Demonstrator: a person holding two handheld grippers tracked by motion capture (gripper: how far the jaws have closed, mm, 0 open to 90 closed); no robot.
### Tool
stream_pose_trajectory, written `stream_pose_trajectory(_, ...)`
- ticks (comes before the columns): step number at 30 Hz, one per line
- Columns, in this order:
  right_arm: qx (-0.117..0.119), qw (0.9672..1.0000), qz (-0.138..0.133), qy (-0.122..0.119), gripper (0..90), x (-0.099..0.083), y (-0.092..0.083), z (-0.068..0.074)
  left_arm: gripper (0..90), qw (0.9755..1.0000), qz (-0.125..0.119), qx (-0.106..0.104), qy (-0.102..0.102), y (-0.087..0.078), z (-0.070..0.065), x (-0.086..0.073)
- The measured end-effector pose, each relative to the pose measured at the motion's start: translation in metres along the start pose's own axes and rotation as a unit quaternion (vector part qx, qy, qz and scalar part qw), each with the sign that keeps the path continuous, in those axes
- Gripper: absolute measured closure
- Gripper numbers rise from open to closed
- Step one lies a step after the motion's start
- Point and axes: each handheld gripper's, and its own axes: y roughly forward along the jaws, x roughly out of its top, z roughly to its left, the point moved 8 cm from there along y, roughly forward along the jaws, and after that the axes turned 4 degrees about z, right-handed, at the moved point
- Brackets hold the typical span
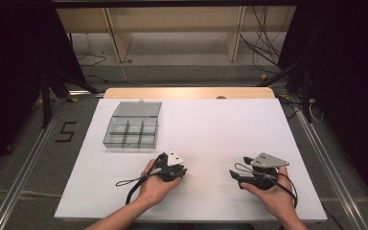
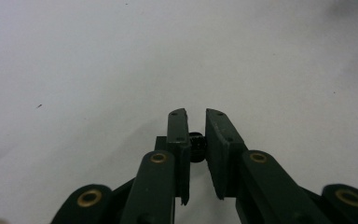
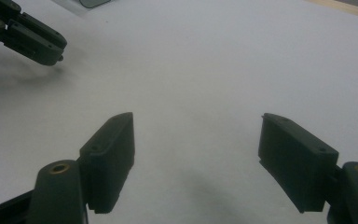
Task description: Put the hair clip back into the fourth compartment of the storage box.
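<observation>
While both hands rest on the white table (image 1: 211, 129), left claw (image 2: 196, 113) pinches a small black part (image 2: 196, 145); right claw (image 3: 196, 119) spread.

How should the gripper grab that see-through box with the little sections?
Probably grip one long side wall of the clear compartment box, coming straight down from above: its lid stands open at the back, the walls are thin and upright, and the right gripper, jaws wide, could pinch one.

I count two tongs, left tongs (image 1: 178, 171) and right tongs (image 1: 235, 176), one small black part (image 2: 196, 145) between my left jaws, one clear compartment box (image 1: 133, 125) beyond them, one white worktop (image 1: 211, 129)
</observation>
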Motion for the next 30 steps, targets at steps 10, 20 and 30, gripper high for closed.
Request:
stream_pose_trajectory(10,0.000,1.0000,0.001,0.001,27.7,0.000,0.000,0.000,79.5,1.0000,-0.001,0.006,-0.002,-0.006,0.009,0.000)
stream_pose_trajectory(20,0.000,1.0000,0.002,0.000,27.7,0.000,0.000,0.000,79.5,0.9999,-0.005,0.010,-0.003,-0.010,0.016,0.001)
stream_pose_trajectory(30,-0.001,1.0000,0.002,0.001,27.7,-0.001,0.000,0.000,79.6,0.9998,-0.010,0.017,-0.006,-0.016,0.025,0.003)
